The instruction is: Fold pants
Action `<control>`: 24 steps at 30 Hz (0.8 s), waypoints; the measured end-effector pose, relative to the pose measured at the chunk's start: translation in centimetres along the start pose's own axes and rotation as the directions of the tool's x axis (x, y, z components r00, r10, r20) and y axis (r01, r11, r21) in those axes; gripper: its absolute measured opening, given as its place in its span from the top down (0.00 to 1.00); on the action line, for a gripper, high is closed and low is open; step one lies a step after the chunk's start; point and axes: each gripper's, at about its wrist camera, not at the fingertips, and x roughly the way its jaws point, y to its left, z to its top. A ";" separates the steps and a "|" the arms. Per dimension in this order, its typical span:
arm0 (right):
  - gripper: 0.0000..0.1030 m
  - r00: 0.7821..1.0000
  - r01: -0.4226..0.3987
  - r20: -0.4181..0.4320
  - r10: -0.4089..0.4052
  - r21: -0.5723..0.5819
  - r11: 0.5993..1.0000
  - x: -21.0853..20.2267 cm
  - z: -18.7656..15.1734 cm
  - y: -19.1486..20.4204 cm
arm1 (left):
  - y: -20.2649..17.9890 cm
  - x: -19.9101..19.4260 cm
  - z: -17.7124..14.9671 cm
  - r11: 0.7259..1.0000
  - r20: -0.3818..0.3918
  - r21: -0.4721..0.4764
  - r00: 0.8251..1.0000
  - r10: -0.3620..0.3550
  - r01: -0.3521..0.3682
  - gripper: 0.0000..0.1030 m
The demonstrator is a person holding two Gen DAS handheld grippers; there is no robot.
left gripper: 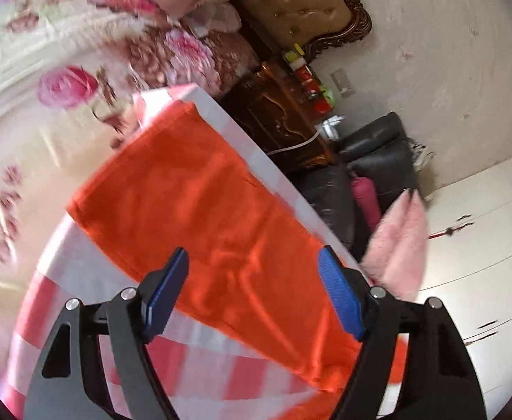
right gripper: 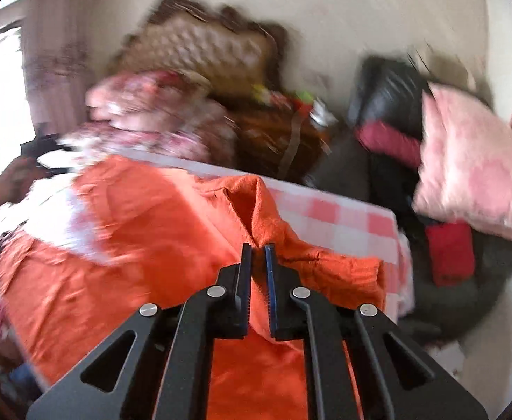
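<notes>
The orange pants [left gripper: 203, 210] lie spread across a pink and white checked cloth [left gripper: 186, 360] on a table. My left gripper [left gripper: 252, 262] hovers over the near part of the pants, its blue pads wide apart and pressing on nothing. In the right wrist view my right gripper [right gripper: 258, 248] is shut on a pinched fold of the orange pants [right gripper: 116, 245], and the fabric rises in a peak [right gripper: 252, 192] from the jaws. The rest of the garment hangs and spreads below and to the left, over the checked cloth [right gripper: 343, 224].
A floral bedspread [left gripper: 46, 80] lies beyond the table. A dark carved cabinet [left gripper: 277, 112], a black leather chair [left gripper: 378, 161], a fluffy pink cushion [right gripper: 473, 175] and white cupboards [left gripper: 483, 231] stand past the table's far edge. A person's hand [right gripper: 7, 182] shows at the left edge.
</notes>
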 end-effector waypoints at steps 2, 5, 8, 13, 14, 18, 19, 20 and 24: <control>0.92 0.997 -0.060 0.047 0.061 -0.013 0.998 -3.4 -1.6 2.0 | 0.2 0.3 -0.5 0.998 -0.020 -0.045 0.999 -0.047 0.046 0.27; 0.92 0.992 -0.109 0.056 0.110 -0.035 0.993 -7.7 -5.2 4.8 | 1.6 0.9 -1.6 0.989 -0.042 -0.125 0.995 -0.087 0.081 0.27; 0.92 0.991 -0.133 0.024 0.134 -0.037 0.990 -10.0 -8.8 6.6 | 2.6 1.2 -3.6 0.983 -0.042 -0.157 0.994 -0.098 0.091 0.27; 0.92 0.992 -0.127 0.043 0.123 0.105 0.986 -12.6 -13.4 6.0 | 4.7 0.9 -6.5 0.981 -0.028 -0.169 0.995 -0.099 0.093 0.64; 0.92 0.992 -0.123 0.055 0.116 0.142 0.982 -12.9 -14.1 5.5 | 5.1 0.7 -6.9 0.980 -0.024 -0.171 0.994 -0.106 0.100 0.70; 0.92 0.981 -0.174 0.127 0.143 0.278 0.945 -13.8 -15.2 3.2 | 7.0 -1.3 -8.5 0.968 0.036 -0.204 0.989 -0.145 0.149 0.51; 0.92 0.980 -0.179 0.139 0.142 0.307 0.935 -13.9 -15.0 2.6 | 7.2 -2.0 -8.8 0.963 0.059 -0.213 0.986 -0.156 0.165 0.39; 0.92 0.975 -0.200 0.158 0.154 0.338 0.920 -14.0 -14.8 2.0 | 7.3 -2.6 -8.9 0.960 0.077 -0.216 0.983 -0.167 0.180 0.33; 0.92 0.973 -0.212 0.165 0.160 0.377 0.902 -13.6 -13.8 1.4 | 6.7 -3.7 -7.8 0.976 0.107 -0.181 0.989 -0.100 0.119 0.41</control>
